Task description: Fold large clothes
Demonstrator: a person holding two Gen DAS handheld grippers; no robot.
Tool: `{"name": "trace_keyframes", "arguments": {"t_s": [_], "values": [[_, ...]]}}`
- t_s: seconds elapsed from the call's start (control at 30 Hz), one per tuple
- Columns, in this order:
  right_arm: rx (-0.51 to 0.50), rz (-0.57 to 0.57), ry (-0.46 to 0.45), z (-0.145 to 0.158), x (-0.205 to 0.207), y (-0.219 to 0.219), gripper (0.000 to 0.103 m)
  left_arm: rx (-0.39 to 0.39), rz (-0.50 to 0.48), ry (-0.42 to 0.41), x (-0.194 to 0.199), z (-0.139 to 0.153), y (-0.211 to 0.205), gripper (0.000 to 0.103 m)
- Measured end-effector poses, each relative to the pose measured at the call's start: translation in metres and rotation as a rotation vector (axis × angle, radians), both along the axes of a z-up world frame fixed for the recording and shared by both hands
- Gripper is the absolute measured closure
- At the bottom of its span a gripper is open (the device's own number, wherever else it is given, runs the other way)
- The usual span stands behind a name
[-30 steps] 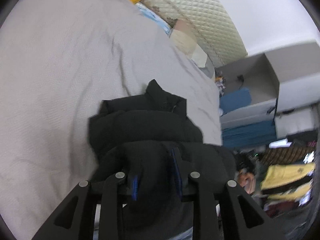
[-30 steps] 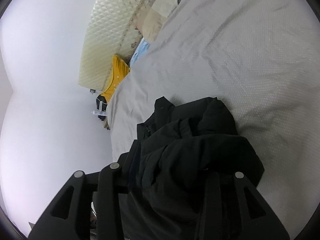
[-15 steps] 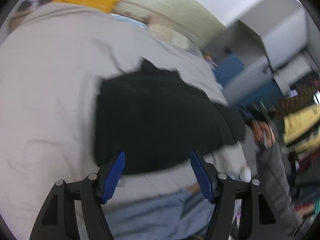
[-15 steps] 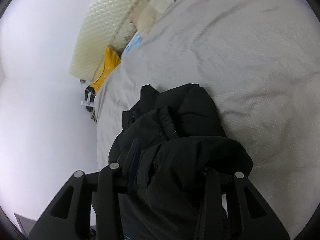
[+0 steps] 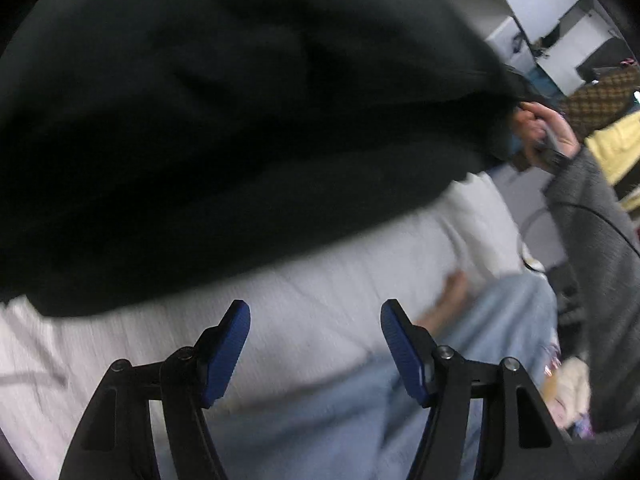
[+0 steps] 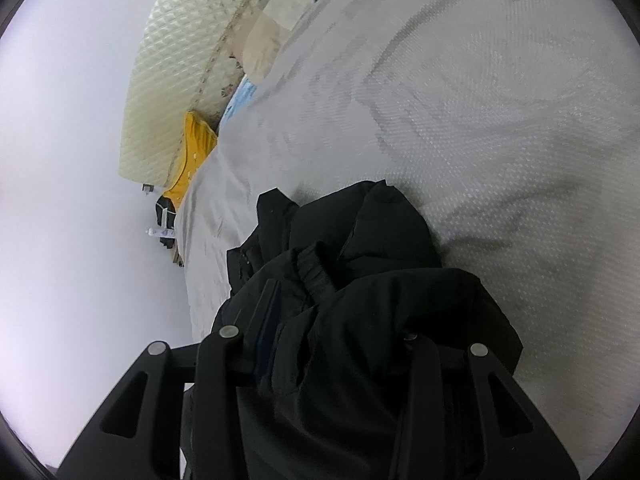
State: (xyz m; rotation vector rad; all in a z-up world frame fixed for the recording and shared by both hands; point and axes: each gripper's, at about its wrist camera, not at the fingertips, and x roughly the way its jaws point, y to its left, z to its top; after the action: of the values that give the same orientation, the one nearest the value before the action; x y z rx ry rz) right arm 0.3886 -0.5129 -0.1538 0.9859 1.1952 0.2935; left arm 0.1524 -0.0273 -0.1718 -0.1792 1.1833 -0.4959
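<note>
A large black padded jacket (image 5: 240, 120) lies on the pale grey bed sheet (image 5: 320, 288) and fills the upper part of the left wrist view. My left gripper (image 5: 315, 312) stands open just short of the jacket's near edge, its blue pads (image 5: 228, 344) bare with only sheet between them. In the right wrist view the same jacket (image 6: 360, 280) is bunched over my right gripper (image 6: 340, 320), which is shut on a fold of it; the right finger is hidden under the fabric. A person's hand (image 5: 540, 128) holds that gripper at the jacket's far right corner.
A leg in light blue jeans (image 5: 440, 380) and a grey sleeve (image 5: 592, 240) are close on the right. A quilted cream headboard (image 6: 180, 80), pillows (image 6: 276, 36) and a yellow cloth (image 6: 192, 148) lie at the bed's far end. White shelves (image 5: 560, 40) stand beyond the bed.
My left gripper let go of the jacket, opened wide and swung down towards the jacket's near edge. The right gripper kept its hold and sank slightly.
</note>
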Motion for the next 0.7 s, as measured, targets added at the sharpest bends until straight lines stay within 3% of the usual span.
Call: {"name": "trace_keyframes", "arguments": {"t_s": [0.13, 0.2, 0.33, 0.43, 0.5, 0.57, 0.7], "values": [[0.008, 0.014, 0.014, -0.005, 0.009, 0.002, 0.063, 0.032, 0.072, -0.124, 0.02, 0.007, -0.001, 0.036], [0.007, 0.06, 0.01, -0.008, 0.013, 0.002, 0.062, -0.009, 0.116, -0.148, 0.028, 0.012, 0.007, 0.036], [0.014, 0.127, -0.002, -0.006, 0.013, -0.005, 0.062, -0.016, 0.161, -0.2, 0.041, 0.023, 0.012, 0.036], [-0.024, 0.205, -0.038, 0.009, 0.006, -0.008, 0.062, -0.026, 0.185, -0.215, 0.052, 0.028, 0.012, 0.036], [-0.077, 0.241, -0.063, 0.024, -0.004, -0.012, 0.056, -0.031, 0.2, -0.222, 0.057, 0.032, 0.015, 0.036], [-0.12, 0.241, -0.084, 0.038, -0.015, -0.019, 0.049, -0.034, 0.21, -0.237, 0.059, 0.037, 0.015, 0.036], [-0.206, 0.223, -0.186, 0.077, -0.047, -0.026, 0.046, -0.022, 0.23, -0.277, 0.07, 0.048, 0.012, 0.036]]}}
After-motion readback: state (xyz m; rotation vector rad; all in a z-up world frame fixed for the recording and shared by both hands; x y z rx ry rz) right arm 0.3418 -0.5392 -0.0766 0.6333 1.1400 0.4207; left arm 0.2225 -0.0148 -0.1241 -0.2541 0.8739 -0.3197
